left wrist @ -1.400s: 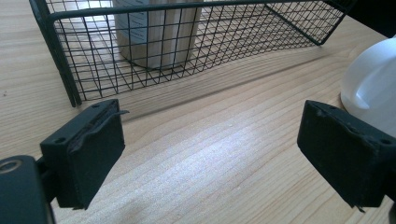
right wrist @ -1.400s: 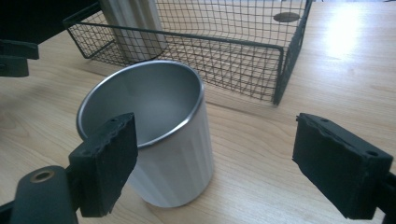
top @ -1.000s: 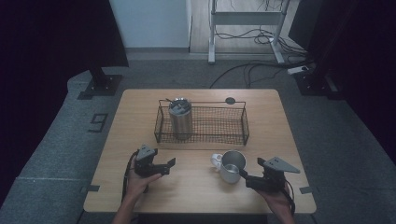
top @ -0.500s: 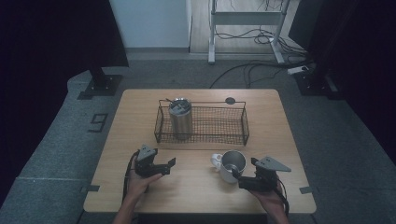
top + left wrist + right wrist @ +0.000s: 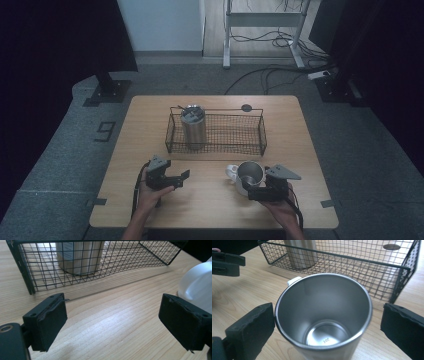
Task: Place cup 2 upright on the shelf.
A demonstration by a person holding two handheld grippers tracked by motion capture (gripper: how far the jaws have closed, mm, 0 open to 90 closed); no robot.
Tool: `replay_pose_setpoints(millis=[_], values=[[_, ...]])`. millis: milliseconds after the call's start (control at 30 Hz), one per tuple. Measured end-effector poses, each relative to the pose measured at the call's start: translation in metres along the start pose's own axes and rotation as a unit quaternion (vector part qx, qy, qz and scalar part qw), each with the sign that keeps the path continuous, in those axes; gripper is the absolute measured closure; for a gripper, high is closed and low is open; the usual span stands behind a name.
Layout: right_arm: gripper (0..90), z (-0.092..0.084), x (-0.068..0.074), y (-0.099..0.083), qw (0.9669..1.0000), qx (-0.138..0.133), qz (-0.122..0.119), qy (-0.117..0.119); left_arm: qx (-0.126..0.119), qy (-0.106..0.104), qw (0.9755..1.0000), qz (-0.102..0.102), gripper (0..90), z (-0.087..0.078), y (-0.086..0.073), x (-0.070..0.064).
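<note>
Right tongs: jaws just opened wide, steel mug standing between them, unclamped | left tongs: apart, empty | mug upright on desk before wire basket | judged: mug released, or regrasp pending.

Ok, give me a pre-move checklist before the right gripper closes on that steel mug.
1. Right gripper jaws open, having just been opening: ok.
2. Steel mug between the jaws: ok; one pad sits at its wall, the other stands apart.
3. Mug upright and empty: ok.
4. Left gripper open, holding nothing: ok.
5. Free floor in the wire basket beside the tumbler: ok.
6. Mug's white handle away from the pads: ok.
</note>
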State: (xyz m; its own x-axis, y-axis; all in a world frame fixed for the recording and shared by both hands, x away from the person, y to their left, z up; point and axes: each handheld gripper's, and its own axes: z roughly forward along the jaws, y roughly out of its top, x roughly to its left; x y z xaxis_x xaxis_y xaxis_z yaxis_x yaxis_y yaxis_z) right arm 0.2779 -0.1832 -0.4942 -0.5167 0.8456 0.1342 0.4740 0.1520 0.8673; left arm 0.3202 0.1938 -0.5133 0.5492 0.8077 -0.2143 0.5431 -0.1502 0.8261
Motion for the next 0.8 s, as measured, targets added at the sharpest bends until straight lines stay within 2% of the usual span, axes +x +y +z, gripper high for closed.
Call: replay_pose_setpoints(millis=[267, 400, 467, 800], values=[[0.0, 0.014, 0.003, 0.000, 0.9998, 0.010, -0.014, 0.005, 0.001, 0.001, 1.0000, -0.001, 8.2, 0.000, 0.000, 0.001], [0.0, 0.019, 0.004, -0.001, 0.9997, 0.015, -0.020, 0.006, 0.000, -0.009, 0.9999, -0.006, 8.3, -0.001, 0.000, 0.000], [2.7, 0.021, 0.004, -0.003, 0.9996, 0.016, -0.024, 0.002, -0.001, -0.009, 0.9999, -0.007, 8.3, -0.001, 0.001, 0.001], [5.9, 0.021, 0.004, -0.005, 0.9987, 0.007, -0.050, -0.008, 0.001, -0.007, 1.0000, -0.005, 8.4, -0.001, 0.000, 0.001]])
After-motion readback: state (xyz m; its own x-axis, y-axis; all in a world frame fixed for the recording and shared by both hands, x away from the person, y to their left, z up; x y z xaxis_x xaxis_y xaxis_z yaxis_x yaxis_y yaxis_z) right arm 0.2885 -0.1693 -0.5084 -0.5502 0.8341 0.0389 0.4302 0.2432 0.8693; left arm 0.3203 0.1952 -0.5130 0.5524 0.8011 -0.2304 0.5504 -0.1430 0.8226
